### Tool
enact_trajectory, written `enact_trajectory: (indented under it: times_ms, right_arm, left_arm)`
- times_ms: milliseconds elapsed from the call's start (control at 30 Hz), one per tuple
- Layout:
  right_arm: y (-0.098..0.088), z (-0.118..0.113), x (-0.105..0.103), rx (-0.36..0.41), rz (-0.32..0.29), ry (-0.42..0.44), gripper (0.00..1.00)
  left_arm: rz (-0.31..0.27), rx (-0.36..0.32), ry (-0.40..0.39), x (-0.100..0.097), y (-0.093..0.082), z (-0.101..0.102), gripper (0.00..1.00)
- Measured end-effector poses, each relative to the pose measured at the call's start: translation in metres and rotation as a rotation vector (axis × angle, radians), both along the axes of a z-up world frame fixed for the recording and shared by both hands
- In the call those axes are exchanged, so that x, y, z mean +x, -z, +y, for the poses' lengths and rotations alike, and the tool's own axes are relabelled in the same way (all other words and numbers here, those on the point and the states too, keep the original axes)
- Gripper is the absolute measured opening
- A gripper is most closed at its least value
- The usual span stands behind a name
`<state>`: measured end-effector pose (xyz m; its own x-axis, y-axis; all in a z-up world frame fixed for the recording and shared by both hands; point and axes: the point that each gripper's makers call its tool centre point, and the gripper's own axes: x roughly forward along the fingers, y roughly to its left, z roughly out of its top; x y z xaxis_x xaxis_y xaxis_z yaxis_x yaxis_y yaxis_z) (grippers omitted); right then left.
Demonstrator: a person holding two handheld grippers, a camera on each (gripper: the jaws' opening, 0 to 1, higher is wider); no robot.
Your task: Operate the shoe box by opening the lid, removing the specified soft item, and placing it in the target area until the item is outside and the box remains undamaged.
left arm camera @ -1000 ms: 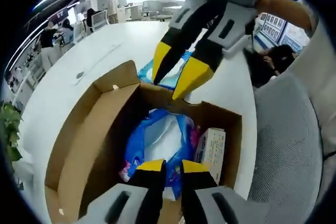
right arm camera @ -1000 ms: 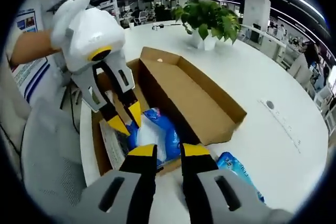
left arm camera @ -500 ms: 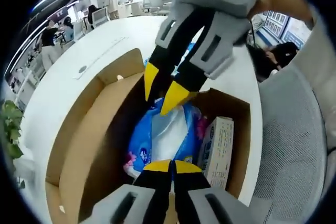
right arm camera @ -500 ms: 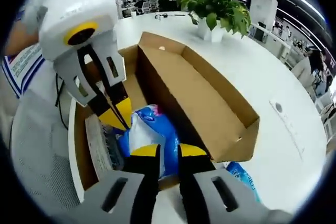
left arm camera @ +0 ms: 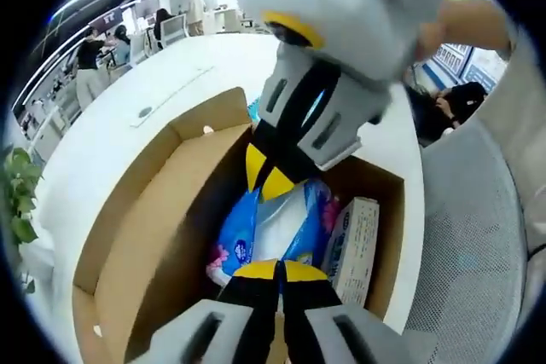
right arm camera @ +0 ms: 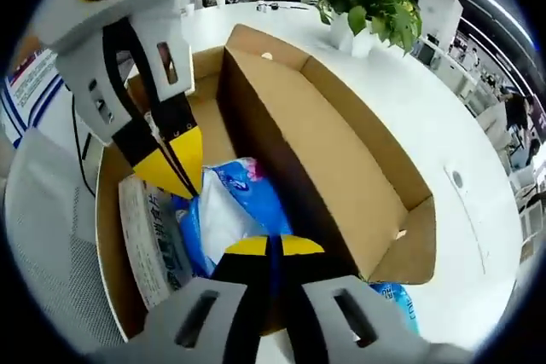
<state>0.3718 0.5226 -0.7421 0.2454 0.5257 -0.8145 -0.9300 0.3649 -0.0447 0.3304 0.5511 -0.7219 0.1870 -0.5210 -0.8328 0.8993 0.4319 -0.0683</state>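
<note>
Matt cardboard, glossy plastic wrap

Brown matt cardboard shoe box [right arm camera: 341, 159]; shiny crinkled blue plastic soft pack [left arm camera: 271, 229]; printed paperboard carton [left arm camera: 351, 240]; smooth white table [right arm camera: 401, 117].

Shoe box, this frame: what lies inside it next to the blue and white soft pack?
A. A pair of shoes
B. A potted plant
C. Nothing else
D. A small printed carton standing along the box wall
D. In the left gripper view a small printed carton stands against the wall of the shoe box beside the blue and white soft pack; the right gripper view shows the same carton.
</note>
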Motion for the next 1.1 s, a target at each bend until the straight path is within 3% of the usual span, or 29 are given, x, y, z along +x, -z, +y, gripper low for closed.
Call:
enact_trajectory:
  times_ms: [667,1100]
  right_arm:
    - [-0.033,0.008,-0.004,0.040,-0.021,-0.018,0.00]
    - [-0.070,0.009,-0.008,0.072,-0.059,-0.056,0.00]
  left_arm:
    - [-0.037,-0.016,-0.008,-0.006,-0.024,0.010,0.00]
    - [-0.090,-0.025,-0.003,-0.009,-0.063,0.008,0.00]
